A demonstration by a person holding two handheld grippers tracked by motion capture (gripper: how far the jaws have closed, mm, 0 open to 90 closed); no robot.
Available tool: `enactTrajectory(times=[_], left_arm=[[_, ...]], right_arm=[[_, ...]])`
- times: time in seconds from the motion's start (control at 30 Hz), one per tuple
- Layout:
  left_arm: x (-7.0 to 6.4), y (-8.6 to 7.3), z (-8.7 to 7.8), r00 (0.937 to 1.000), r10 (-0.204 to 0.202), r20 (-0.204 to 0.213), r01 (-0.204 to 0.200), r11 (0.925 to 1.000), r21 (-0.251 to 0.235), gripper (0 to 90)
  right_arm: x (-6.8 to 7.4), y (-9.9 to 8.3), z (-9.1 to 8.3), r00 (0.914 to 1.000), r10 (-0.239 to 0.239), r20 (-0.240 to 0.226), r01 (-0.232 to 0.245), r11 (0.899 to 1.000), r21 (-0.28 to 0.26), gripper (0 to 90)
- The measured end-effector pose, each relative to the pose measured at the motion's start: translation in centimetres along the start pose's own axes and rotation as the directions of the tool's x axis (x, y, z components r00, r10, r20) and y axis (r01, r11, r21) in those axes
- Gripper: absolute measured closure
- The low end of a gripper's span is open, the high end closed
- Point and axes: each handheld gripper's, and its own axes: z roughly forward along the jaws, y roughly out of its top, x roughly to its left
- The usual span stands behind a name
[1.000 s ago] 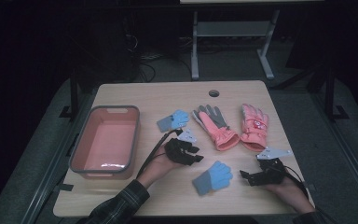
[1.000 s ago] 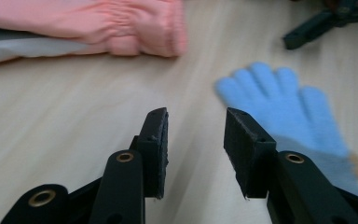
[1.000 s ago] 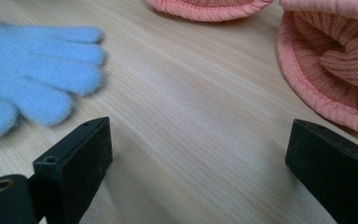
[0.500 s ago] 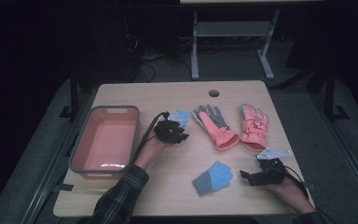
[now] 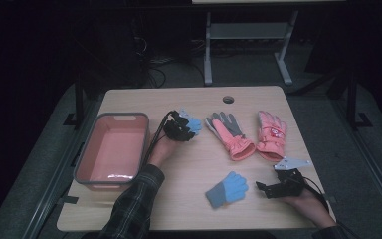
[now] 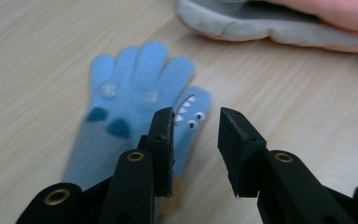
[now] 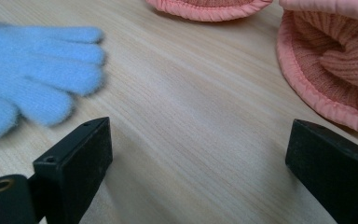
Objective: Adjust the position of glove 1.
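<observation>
The blue glove with a face lies flat on the desk, near the middle of its far half, between the pink tray and the grey and coral glove. Its fingers point away from the person, and on the thumb it has small white teeth and two round eyes, so it looks like a little monster; two darker blue spots sit on the back, with the wrist part in a paler grey-blue. The knit looks soft and thin, so I think it will fold when it is picked up. The left tongs hover just over it with the jaws a little apart, one jaw over the thumb and the other over bare wood, gripping nothing yet. This position suggests to me that the person wants to pinch the glove at the thumb side and lift it, probably toward the tray, which stands just beside.

A second blue glove lies near the front edge. The right tongs rest close beside it, low on the desk, the jaws spread wide and empty. A pink glove lies beside the grey and coral one, both with their cuffs toward the person.
</observation>
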Motion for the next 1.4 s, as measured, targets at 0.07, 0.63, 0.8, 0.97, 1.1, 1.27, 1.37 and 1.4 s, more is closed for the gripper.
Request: enactTrajectory(times=[0.07, 0.63, 0.8, 0.97, 1.1, 1.27, 1.37, 1.4], left_arm=[[0.1, 0.0, 0.3, 1.0000, -0.007, -0.001, 0.007, 1.0000, 0.005, 65.4], [0.5, -0.2, 0.5, 0.9909, -0.133, 0.020, 0.132, 0.9904, 0.042, 87.4], [-0.7, -0.2, -0.4, 0.9882, -0.141, 0.059, 0.140, 0.9899, 0.019, 87.5], [-1.2, -0.4, -1.7, 0.9830, -0.152, 0.103, 0.153, 0.9883, 0.006, 87.5], [-1.5, -0.5, -2.9, 0.9752, -0.172, 0.139, 0.176, 0.9843, -0.016, 87.6], [-1.9, -0.6, -4.5, 0.9729, -0.164, 0.163, 0.173, 0.9841, -0.042, 87.7], [-2.2, -0.8, -5.6, 0.9671, -0.171, 0.188, 0.187, 0.9798, -0.070, 87.8], [-2.3, -0.8, -5.9, 0.9660, -0.171, 0.194, 0.188, 0.9792, -0.075, 87.8]], right_arm=[[0.0, 0.0, 0.0, 1.0000, 0.000, 0.000, 0.000, 1.000, 0.000, 6.5], [0.0, 0.0, 0.0, 1.0000, -0.006, -0.001, 0.006, 1.000, -0.002, 6.5], [0.0, 0.0, 0.0, 1.0000, -0.003, -0.001, 0.003, 1.000, 0.000, 6.5], [0.0, 0.0, 0.0, 1.0000, -0.003, -0.001, 0.003, 1.000, -0.001, 6.5], [0.0, 0.0, 0.0, 1.0000, -0.001, -0.002, 0.001, 1.000, 0.001, 6.6], [0.0, 0.0, 0.0, 1.0000, -0.002, -0.002, 0.002, 1.000, 0.000, 6.5], [0.0, 0.0, 0.0, 1.0000, -0.003, -0.001, 0.003, 1.000, 0.001, 6.5], [0.0, 0.0, 0.0, 1.0000, -0.003, -0.001, 0.003, 1.000, 0.002, 6.5]])
